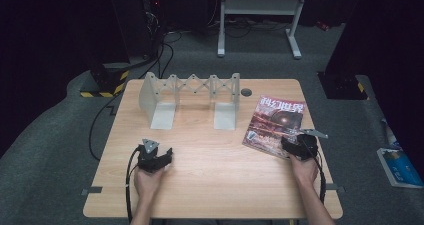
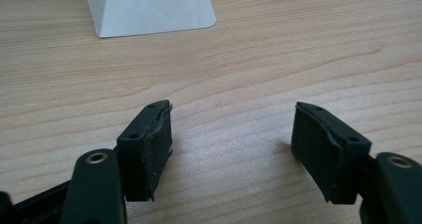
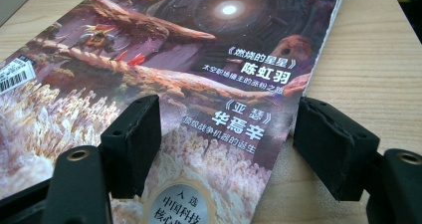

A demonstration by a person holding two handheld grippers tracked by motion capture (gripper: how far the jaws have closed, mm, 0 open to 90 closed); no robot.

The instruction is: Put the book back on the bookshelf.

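A colourful magazine [image 1: 275,122] lies flat at the right side of the wooden table [image 1: 215,175]. My right gripper [image 1: 300,145] sits at its near right corner, open. In the right gripper view the magazine [image 3: 199,59] lies under the right gripper [image 3: 226,144], with one jaw over the cover and the other over bare wood past the edge. A white expanding book rack [image 1: 190,97] stands at the back of the table. My left gripper [image 1: 156,155] rests in front of it, open over bare wood. Close up, the left gripper [image 2: 231,139] holds nothing, and a rack foot [image 2: 149,10] lies ahead.
A round dark grommet [image 1: 246,92] sits in the tabletop behind the magazine. Beyond the table stand a white metal frame [image 1: 260,7] and a black-and-yellow striped base [image 1: 107,82]. A blue-and-white item [image 1: 400,167] lies on the floor at the right.
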